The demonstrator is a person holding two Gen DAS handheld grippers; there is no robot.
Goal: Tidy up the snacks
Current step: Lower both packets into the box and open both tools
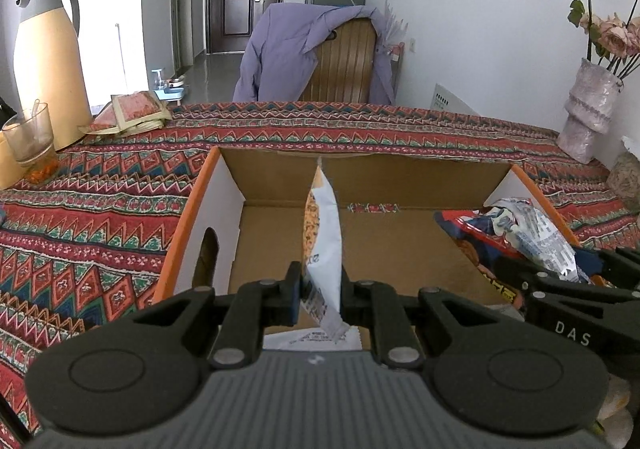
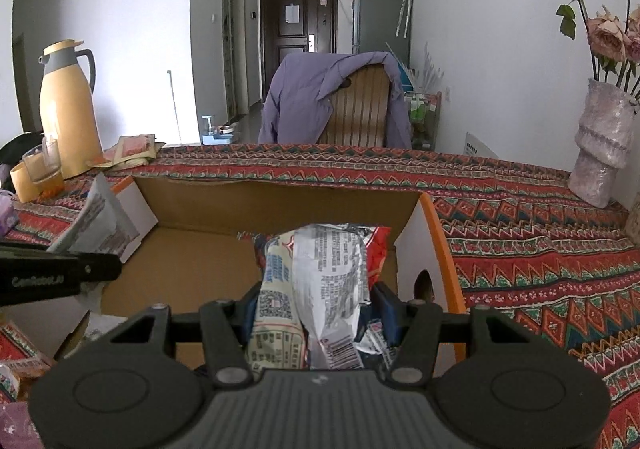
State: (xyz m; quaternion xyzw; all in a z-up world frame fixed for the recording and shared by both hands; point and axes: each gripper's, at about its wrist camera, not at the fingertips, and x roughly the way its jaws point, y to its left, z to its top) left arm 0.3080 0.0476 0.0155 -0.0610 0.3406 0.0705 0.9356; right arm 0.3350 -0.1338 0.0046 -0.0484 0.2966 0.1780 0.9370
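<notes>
Left tool (image 1: pixel 320 285) pinches a white snack packet (image 1: pixel 324 233) edge-on while right tool (image 2: pixel 316 309) pinches bunched snack bags (image 2: pixel 328 269), both above the cardboard box (image 1: pixel 416 177).

The left wrist camera sat just behind the left gripper (image 1: pixel 320 289), looking forward and downward along its black fingers into the open brown cardboard box with orange rims (image 1: pixel 420 177), close above its near edge; the right wrist camera sat likewise behind the right gripper (image 2: pixel 316 305), facing the same way over the same box (image 2: pixel 280 201), from a place further right. Both views shared the red zigzag-patterned tablecloth (image 1: pixel 360 125), the cream thermos jug with grey handle (image 1: pixel 48 61) at left, the wooden slatted chair draped with a purple jacket (image 1: pixel 344 61), the dark door beyond, and the pale textured vase of dried pink roses (image 1: pixel 588 105) at right; each view caught the other gripper at its edge.
</notes>
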